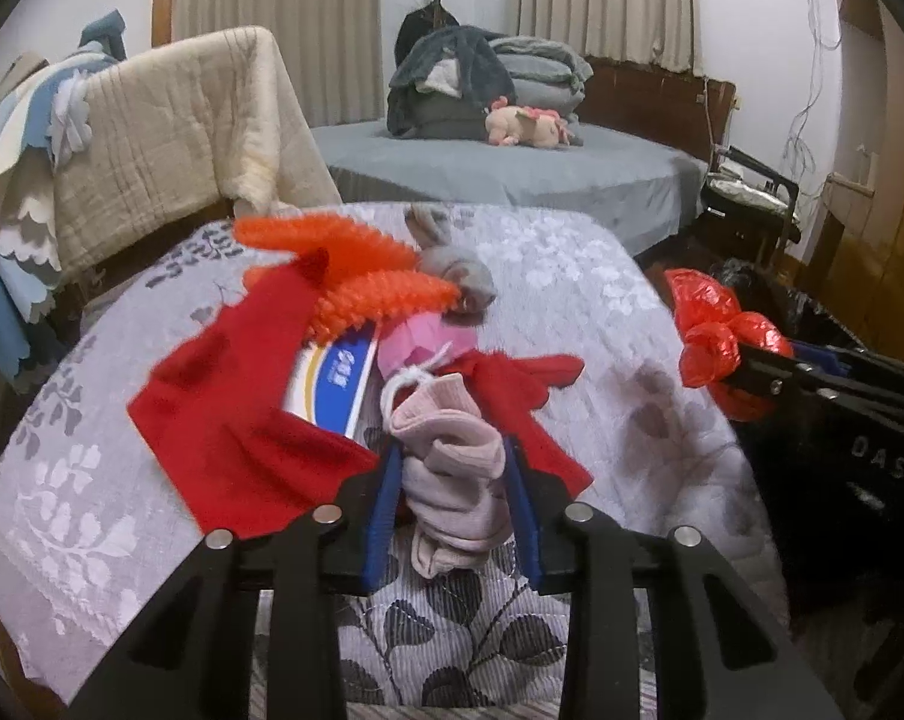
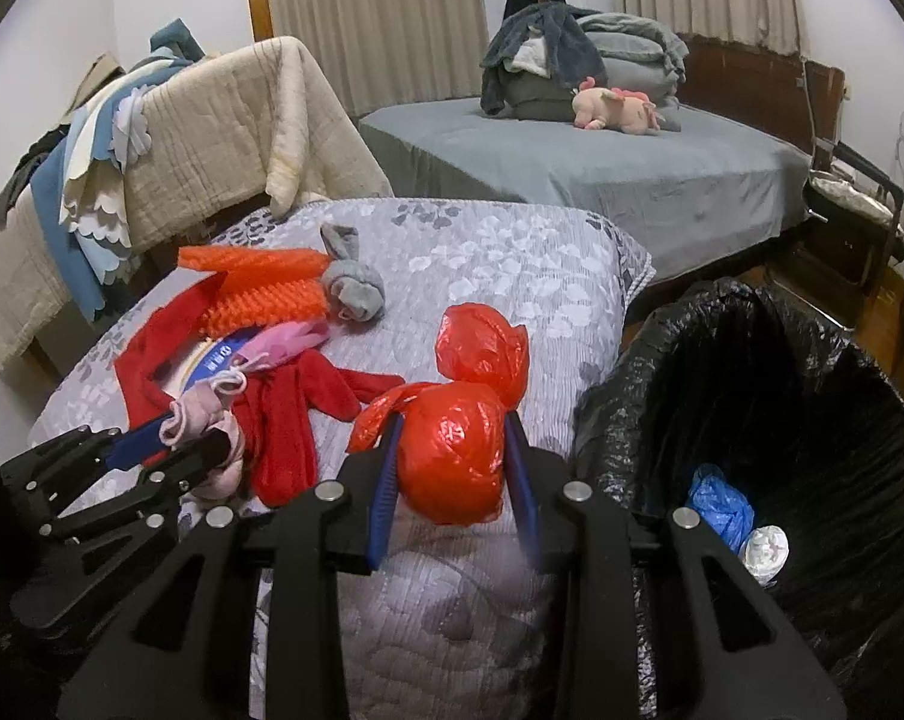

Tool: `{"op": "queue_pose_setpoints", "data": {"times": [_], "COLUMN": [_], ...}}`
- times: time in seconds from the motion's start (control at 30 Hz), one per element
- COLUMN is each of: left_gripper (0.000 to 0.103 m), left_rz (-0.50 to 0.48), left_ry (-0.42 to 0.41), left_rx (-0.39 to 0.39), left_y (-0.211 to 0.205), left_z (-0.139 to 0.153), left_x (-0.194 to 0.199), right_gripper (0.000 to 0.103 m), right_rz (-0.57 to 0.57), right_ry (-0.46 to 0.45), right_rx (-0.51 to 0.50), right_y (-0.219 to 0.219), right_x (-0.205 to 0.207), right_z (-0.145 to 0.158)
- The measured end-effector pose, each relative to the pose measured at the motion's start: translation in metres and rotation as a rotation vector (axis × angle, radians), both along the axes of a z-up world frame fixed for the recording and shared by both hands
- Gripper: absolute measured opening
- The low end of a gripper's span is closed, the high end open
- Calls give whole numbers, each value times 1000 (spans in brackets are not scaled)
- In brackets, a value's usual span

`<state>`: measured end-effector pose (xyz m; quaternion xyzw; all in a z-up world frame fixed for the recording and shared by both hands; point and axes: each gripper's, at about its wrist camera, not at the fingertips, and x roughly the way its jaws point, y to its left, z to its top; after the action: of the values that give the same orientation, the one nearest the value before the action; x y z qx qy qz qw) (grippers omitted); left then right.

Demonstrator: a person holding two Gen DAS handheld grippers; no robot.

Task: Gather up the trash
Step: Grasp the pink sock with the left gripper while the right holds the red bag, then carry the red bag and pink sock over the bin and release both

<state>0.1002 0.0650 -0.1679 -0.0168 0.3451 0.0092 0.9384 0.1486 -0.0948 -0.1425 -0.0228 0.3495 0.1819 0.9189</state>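
My right gripper (image 2: 454, 468) is shut on a knotted red plastic bag (image 2: 457, 450) and holds it above the grey floral quilt (image 2: 511, 276), just left of the black-lined trash bin (image 2: 769, 420); the bag also shows in the left wrist view (image 1: 721, 330). My left gripper (image 1: 452, 480) is shut on a pale pink sock (image 1: 452, 468) lying on the quilt; it also shows in the right wrist view (image 2: 206, 432). The bin holds a blue bag (image 2: 718, 504) and white crumpled paper (image 2: 766, 546).
On the quilt lie a red garment (image 1: 230, 396), an orange spiky piece (image 1: 356, 276), a grey sock ball (image 1: 452, 264), a pink wrapper (image 1: 428, 336) and a blue-white card (image 1: 338, 384). A blanket-draped chair (image 1: 170, 138) stands left, a bed (image 1: 511, 162) behind.
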Motion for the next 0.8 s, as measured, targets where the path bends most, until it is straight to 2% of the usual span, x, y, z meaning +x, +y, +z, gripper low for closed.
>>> {"op": "queue_pose_setpoints", "data": {"times": [0.4,0.67,0.8], "left_gripper": [33,33,33], "left_rz": [-4,-69,-102], "left_ry": [-86,-148,-155], "left_rx": [-23,-43,-36], "left_y": [-6,-29,-43], "left_z": [47,75,76], "left_x": [-9,-21,-24], "right_gripper": [32,32,32], "right_rz": [1,-19,-39], "right_ry": [-42,-90,-99], "right_rx": [16,31,27], "right_y": [-10,-25,-38], "right_x": [-20,-35,-40], "right_z": [36,60,63]}}
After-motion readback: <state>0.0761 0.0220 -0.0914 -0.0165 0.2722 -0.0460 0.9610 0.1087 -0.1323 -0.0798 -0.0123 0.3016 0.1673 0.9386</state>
